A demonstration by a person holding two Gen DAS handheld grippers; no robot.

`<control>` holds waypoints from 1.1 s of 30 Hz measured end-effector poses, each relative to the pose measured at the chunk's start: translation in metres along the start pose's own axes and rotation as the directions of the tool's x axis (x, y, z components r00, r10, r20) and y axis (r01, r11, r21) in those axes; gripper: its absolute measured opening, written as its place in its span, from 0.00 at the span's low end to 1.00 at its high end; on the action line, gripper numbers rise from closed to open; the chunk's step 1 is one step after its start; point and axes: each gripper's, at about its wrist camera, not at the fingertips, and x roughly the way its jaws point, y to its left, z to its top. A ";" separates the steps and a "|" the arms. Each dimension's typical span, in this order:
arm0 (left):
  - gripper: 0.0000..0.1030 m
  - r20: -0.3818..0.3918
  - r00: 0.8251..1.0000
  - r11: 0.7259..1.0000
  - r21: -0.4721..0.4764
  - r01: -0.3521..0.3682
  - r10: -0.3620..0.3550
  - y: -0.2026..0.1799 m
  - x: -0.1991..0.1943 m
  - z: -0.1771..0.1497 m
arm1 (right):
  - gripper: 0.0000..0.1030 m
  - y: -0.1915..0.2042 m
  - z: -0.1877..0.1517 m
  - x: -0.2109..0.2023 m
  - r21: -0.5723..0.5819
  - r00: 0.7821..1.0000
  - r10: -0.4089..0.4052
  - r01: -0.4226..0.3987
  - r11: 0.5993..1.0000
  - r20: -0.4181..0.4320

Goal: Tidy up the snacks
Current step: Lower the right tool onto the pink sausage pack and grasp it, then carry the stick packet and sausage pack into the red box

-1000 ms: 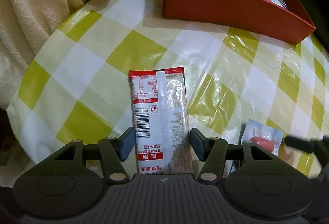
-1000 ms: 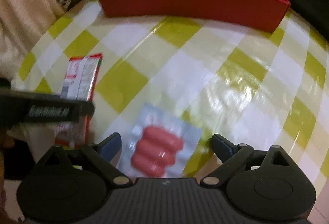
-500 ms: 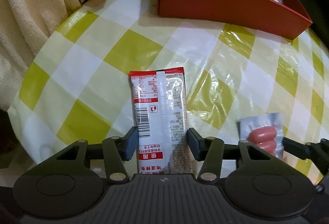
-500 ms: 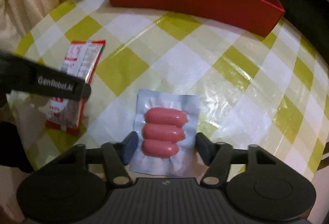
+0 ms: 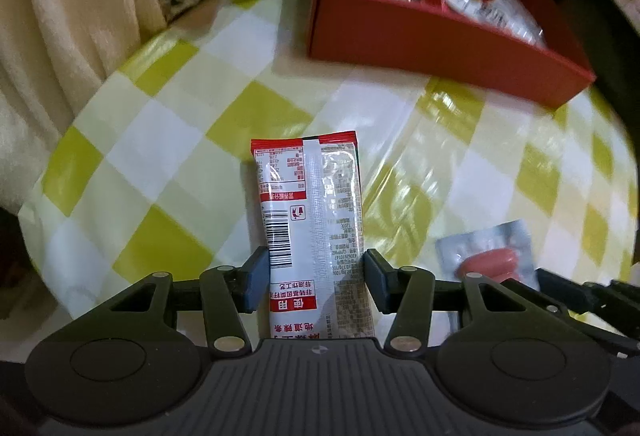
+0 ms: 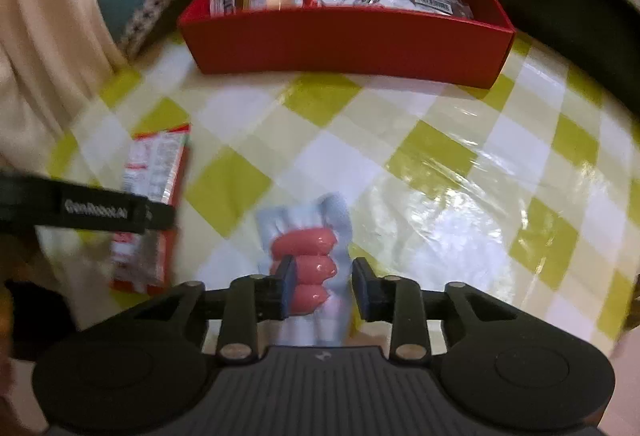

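- Between the fingers of the left gripper (image 5: 316, 278), a long red-and-white foil snack packet (image 5: 310, 220) lies lengthwise on the checked tablecloth, printed back up with its barcode showing. Both pads press its long edges, so the gripper is clamped on it.
- Just off that gripper's right side sits the clear vacuum pouch of three pink sausages (image 6: 310, 260), pinched in the right gripper (image 6: 322, 286).
- That gripper's jaws have just been closing, and the pouch between them is now squeezed, its clear film bunched up and crumpled above the pads.
- Ahead of both tools, well apart from them, stands an open red cardboard box (image 6: 348, 44) already holding assorted wrapped snacks.
- Under everything lies a glossy yellow-and-white checked plastic tablecloth (image 6: 460, 172) on a round table.
- My judgement: both items are gripped and ready to carry forward to the box.
- Risks: the slick foil packet is held only by its thin edges near one end, so it could bow, droop or slide out when lifted.
- The sausage pouch is soft and rounded; a tight pinch could let it squirt free.
- With the tools side by side, they could knock together on the way.
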 end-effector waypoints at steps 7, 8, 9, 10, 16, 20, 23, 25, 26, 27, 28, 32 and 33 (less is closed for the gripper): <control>0.57 -0.011 1.000 1.000 0.008 -0.007 0.007 -0.004 0.007 0.000 | 0.67 -0.009 0.005 0.009 0.078 1.000 0.030 -0.030 0.997 0.011; 0.57 -0.016 1.000 1.000 0.010 -0.009 0.009 -0.004 0.010 0.001 | 0.77 -0.005 0.007 0.012 0.066 1.000 0.020 -0.021 0.998 0.004; 0.57 -0.019 1.000 1.000 0.012 -0.009 0.009 -0.005 0.012 0.000 | 0.82 0.002 0.007 0.014 0.034 1.000 0.008 -0.009 0.999 0.006; 0.57 -0.020 1.000 1.000 0.017 -0.008 0.009 -0.005 0.012 0.000 | 0.83 0.009 0.007 0.019 -0.003 1.000 0.003 -0.003 1.000 -0.007; 0.57 -0.032 0.999 0.999 0.039 -0.032 0.034 -0.006 0.018 -0.002 | 0.85 0.037 -0.002 0.036 -0.130 0.995 -0.085 0.078 0.988 -0.048; 0.57 -0.042 0.998 0.998 0.055 -0.037 0.039 -0.009 0.023 -0.004 | 0.96 0.038 -0.004 0.040 -0.132 0.995 -0.075 0.066 0.989 -0.064; 0.58 -0.046 0.998 0.997 0.062 -0.048 0.051 -0.008 0.025 -0.007 | 1.00 0.042 -0.010 0.049 -0.174 0.990 -0.113 0.097 0.980 -0.086; 0.59 -0.046 0.998 0.997 0.063 -0.050 0.053 -0.008 0.026 -0.007 | 1.00 0.037 -0.007 0.046 -0.142 0.990 -0.110 0.097 0.985 -0.086; 0.59 -0.046 0.998 0.997 0.066 -0.050 0.053 -0.008 0.026 -0.008 | 1.00 0.035 -0.006 0.045 -0.134 0.991 -0.109 0.097 0.986 -0.083; 0.59 -0.046 0.997 0.996 0.069 -0.051 0.054 -0.008 0.027 -0.008 | 0.94 0.034 -0.006 0.042 -0.132 0.991 -0.113 0.102 0.986 -0.078; 0.59 -0.045 0.997 0.996 0.072 -0.052 0.056 -0.009 0.026 -0.009 | 0.84 0.034 -0.005 0.039 -0.134 0.990 -0.122 0.112 0.985 -0.068; 0.59 -0.043 0.997 0.996 0.071 -0.058 0.061 -0.010 0.025 -0.011 | 0.72 0.033 -0.004 0.033 -0.140 0.992 -0.114 0.106 0.985 -0.052; 0.59 -0.043 0.997 0.996 0.071 -0.060 0.063 -0.011 0.026 -0.011 | 0.72 0.033 -0.004 0.033 -0.144 0.992 -0.115 0.107 0.984 -0.049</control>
